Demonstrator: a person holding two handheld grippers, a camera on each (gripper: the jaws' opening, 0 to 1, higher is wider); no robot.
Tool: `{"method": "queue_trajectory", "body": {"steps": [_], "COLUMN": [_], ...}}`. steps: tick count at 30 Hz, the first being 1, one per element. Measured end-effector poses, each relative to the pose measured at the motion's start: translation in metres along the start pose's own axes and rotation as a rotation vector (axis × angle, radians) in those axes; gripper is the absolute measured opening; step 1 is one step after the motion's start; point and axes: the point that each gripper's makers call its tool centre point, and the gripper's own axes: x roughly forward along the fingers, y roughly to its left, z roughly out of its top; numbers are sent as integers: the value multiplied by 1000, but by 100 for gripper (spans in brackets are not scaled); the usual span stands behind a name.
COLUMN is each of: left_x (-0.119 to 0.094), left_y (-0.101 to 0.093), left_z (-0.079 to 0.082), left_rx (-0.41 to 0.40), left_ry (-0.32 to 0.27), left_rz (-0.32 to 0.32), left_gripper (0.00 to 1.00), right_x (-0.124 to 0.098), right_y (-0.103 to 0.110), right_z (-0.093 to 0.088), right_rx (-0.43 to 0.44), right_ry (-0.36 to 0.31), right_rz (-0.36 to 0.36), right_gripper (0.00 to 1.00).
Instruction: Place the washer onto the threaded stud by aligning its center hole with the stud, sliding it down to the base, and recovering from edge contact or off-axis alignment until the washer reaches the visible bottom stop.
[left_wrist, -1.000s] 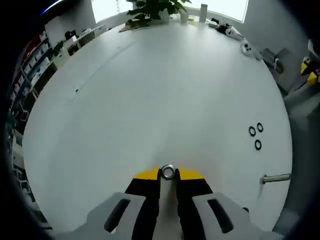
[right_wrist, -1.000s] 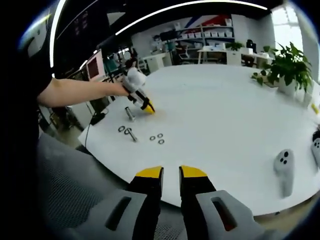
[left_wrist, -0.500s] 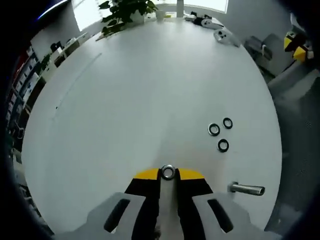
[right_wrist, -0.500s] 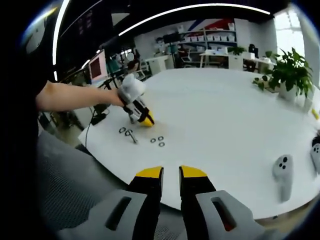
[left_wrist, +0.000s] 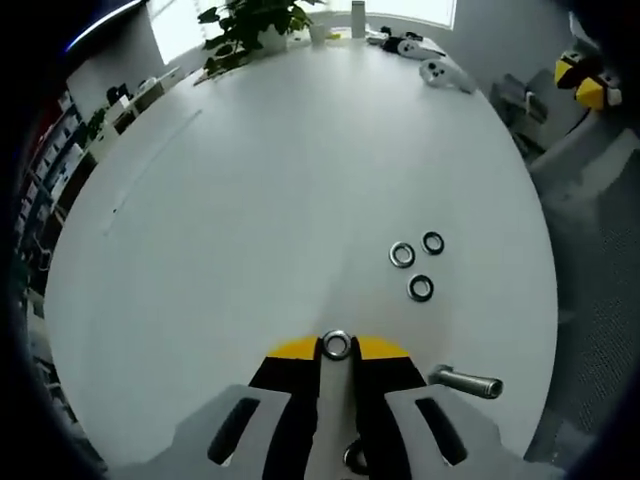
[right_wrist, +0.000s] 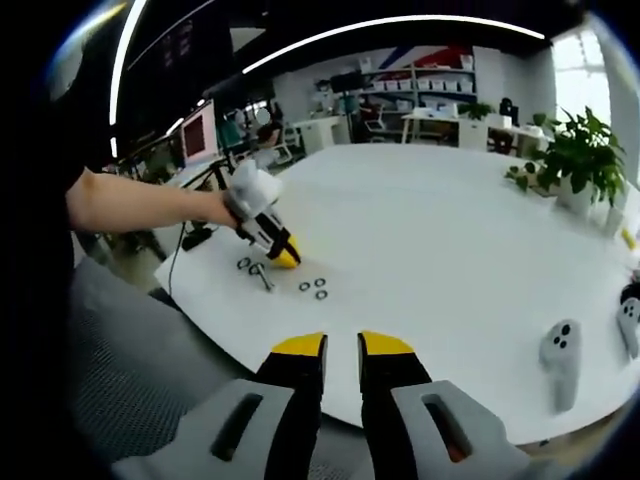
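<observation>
Small silver metal washer (left_wrist: 336, 346) sitting pinched between yellow tips of left gripper (left_wrist: 336, 350), above white round table (left_wrist: 250, 200). Carry step appearing underway. Silver threaded stud (left_wrist: 466, 382) lying on its side just right, near three loose dark rings (left_wrist: 417, 267). Next: centring hole over stud end. Right gripper (right_wrist: 342, 345) hanging idle, jaws narrowly parted, holding nothing. No containers.

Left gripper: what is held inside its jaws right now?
The left gripper holds a washer pinched between its yellow tips, hole facing the camera. Lower between the jaws another ring peeks out on the table, mostly covered.
</observation>
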Motion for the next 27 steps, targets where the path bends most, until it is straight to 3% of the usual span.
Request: {"method": "queue_trajectory", "body": {"steps": [11,13,14,20,24,27], "left_x": [-3,-8,-11,-13,-22,-28], "left_y": [-3,-3,-2,4,6,6], "left_z": [-4,-4,-6,-15,-16,-25], "left_rx": [-1,8,43,26,-16,-2], "left_ry": [2,-2,11,17,-10,18], "left_rz": [-26,-21,-26,-1,-1,1], "left_gripper": [9,0,0,3,7,10], "right_x": [1,1,1,2,2,3], "right_y": [1,1,1,3,3,3], "right_z": [2,2,2,1,1,0], "right_rx": [-4,-5,-5,-9,-7,-9], "right_ry": [-9,-8,-8,-3,-4,-1], "right_rz": [-6,-5,-4,1,0,4], "right_gripper": [14,14,14,14,14,14]}}
